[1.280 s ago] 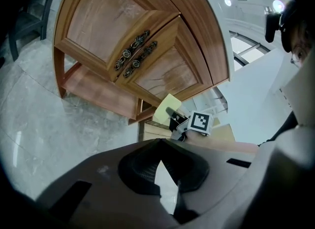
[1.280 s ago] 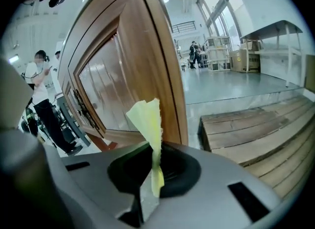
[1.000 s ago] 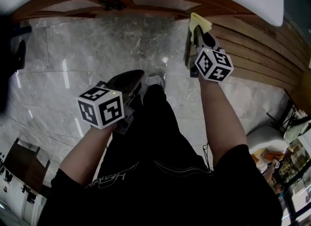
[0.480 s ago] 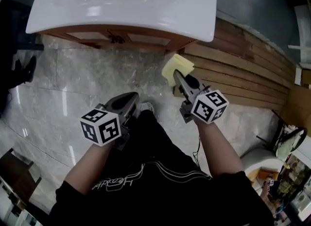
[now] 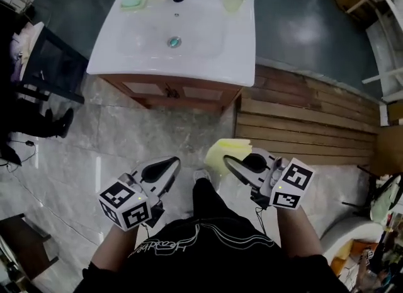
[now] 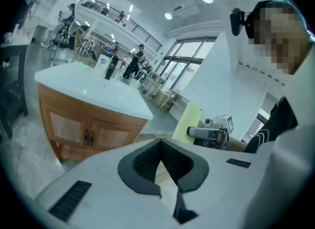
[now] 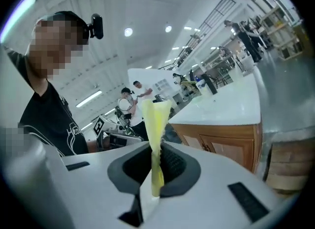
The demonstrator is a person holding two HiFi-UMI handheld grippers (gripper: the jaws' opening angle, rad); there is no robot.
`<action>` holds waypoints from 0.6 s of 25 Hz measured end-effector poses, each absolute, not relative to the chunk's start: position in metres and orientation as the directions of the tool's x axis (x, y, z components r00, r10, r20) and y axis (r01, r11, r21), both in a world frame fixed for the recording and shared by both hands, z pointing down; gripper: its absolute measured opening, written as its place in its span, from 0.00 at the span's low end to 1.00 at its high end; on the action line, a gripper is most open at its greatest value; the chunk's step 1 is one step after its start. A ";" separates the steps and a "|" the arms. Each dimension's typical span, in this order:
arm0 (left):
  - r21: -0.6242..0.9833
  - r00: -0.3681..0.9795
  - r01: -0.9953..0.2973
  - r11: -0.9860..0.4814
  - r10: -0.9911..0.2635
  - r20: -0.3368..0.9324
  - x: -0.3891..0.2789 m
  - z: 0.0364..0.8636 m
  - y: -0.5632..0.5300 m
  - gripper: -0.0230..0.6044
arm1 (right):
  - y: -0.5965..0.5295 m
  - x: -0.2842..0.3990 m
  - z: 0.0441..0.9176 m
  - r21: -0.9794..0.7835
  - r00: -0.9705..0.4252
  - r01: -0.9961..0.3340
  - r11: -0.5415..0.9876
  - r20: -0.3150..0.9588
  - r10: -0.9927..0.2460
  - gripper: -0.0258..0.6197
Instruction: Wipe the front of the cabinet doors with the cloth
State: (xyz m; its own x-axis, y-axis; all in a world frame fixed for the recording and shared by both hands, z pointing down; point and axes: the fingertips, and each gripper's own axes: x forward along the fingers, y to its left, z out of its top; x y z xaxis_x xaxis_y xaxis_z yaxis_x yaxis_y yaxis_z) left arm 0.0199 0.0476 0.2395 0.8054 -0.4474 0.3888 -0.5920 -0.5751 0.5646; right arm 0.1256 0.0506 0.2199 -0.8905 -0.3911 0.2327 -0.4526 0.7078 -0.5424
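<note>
1. The head view looks steeply down from above onto the left tongs (image 5: 169, 162), the right tongs (image 5: 230, 161) and the cabinet (image 5: 170, 91) farther ahead.
2. Each gripper view sits low and looks along its own tongs.
3. All three views share the cabinet front.

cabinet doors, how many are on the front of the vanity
2: the left door and the right door, side by side under the white sink. Doors on the cabinet's other sides, if any, would be hidden from these views.
</note>
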 end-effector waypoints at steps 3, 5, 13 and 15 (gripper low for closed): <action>0.558 0.824 -0.562 -0.611 -0.475 0.310 0.003 0.195 0.080 0.05 | 0.086 0.111 0.175 -0.502 -0.870 -0.484 0.717 0.187 -0.457 0.10; 0.554 0.833 -0.542 -0.632 -0.494 0.251 -0.013 0.169 0.105 0.05 | 0.116 0.094 0.150 -0.472 -0.869 -0.483 0.738 0.155 -0.470 0.10; 0.384 0.836 -0.540 -0.748 -0.530 0.144 -0.068 0.072 0.242 0.05 | 0.248 0.019 0.086 -0.436 -0.900 -0.424 0.794 0.101 -0.425 0.10; 0.324 0.829 -0.553 -0.768 -0.545 0.125 -0.077 0.052 0.273 0.05 | 0.275 0.008 0.072 -0.418 -0.902 -0.420 0.805 0.096 -0.421 0.10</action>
State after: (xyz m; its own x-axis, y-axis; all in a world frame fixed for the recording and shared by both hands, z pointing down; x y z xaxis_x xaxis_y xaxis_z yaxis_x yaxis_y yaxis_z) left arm -0.0767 0.2729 0.0520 0.8293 -0.5446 0.1254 -0.5531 -0.7677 0.3237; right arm 0.0077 0.2750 0.0724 -0.9021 -0.4206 0.0959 -0.4200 0.8055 -0.4181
